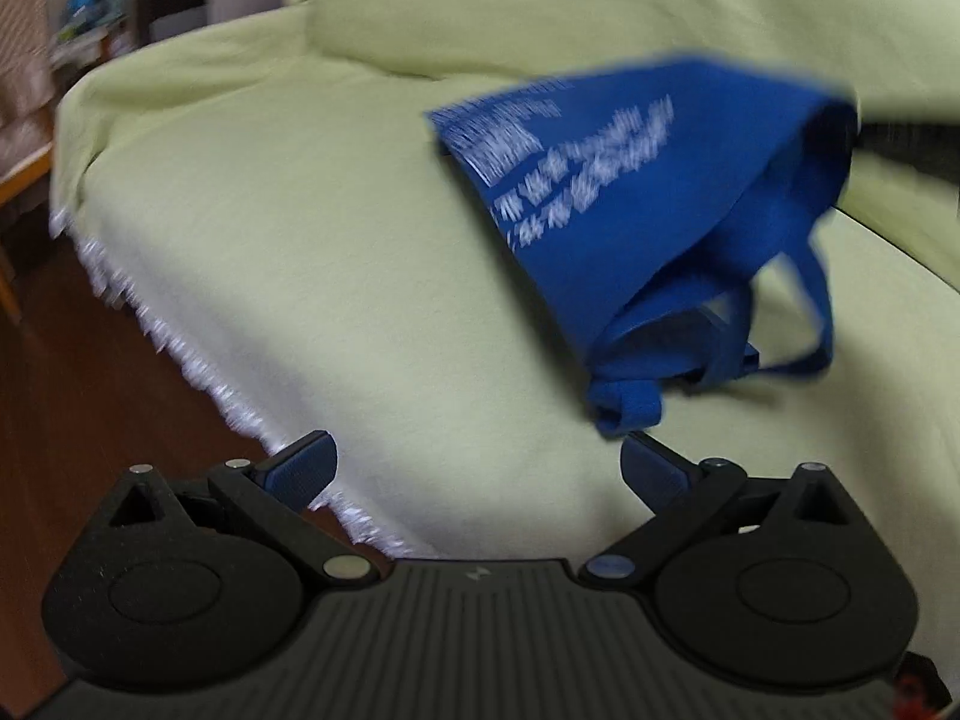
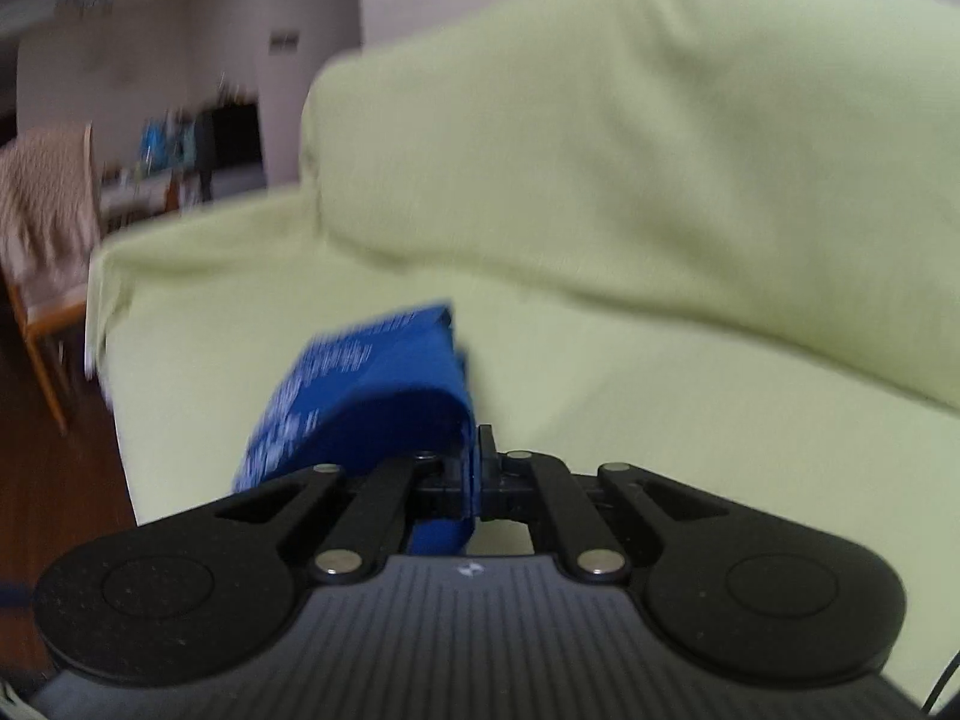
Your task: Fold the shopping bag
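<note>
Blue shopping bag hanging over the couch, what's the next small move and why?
Probably ease the open left gripper forward and shut it on the low corner of the blue shopping bag. The right gripper pinches only one edge, so the bag dangles bunched above the green sofa cover, handles drooping; a second grip would spread it.

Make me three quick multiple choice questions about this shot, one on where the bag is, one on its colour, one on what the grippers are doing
1. Where is the shopping bag?
A. flat on the floor
B. lifted above the sofa cover
C. on a chair

2. What colour is the bag?
A. blue with white print
B. red
C. plain green

3. Which gripper holds it?
A. left
B. both
C. right

Answers:
1 B, it hangs over the light green cover.
2 A, blue fabric, blurred white lettering.
3 C, the right gripper is shut on the fabric, while the left gripper is open and empty.
</note>
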Available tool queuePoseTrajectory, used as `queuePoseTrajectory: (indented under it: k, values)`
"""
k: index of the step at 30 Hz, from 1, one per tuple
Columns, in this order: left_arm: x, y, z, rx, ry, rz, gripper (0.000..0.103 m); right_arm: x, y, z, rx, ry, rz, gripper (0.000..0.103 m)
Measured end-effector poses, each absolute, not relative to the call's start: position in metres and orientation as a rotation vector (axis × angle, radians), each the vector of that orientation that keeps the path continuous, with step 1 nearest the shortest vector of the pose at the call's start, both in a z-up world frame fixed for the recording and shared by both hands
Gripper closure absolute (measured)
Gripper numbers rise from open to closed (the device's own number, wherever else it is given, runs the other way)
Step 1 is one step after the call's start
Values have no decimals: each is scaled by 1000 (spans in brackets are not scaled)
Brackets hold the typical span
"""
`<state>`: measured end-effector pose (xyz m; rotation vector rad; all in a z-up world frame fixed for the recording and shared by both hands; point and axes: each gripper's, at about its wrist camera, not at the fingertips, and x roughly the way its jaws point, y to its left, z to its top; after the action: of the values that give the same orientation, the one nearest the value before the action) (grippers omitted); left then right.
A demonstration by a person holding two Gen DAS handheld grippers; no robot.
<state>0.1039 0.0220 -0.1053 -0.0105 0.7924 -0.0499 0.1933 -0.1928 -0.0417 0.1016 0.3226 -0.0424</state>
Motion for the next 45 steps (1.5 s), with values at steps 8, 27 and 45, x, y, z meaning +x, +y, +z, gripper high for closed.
queuePoseTrajectory:
  k: [8, 27, 45]
  values:
    - [80, -76, -91, 201, 700, -288, 2, 127, -252, 9, -61, 276, -413, 102]
    - [50, -219, -112, 613, 532, -548, 2, -54, -348, -83, 33, 632, -813, 42]
    - [93, -273, -137, 733, 319, -673, 77, -2, -298, -157, -532, 664, -560, 33]
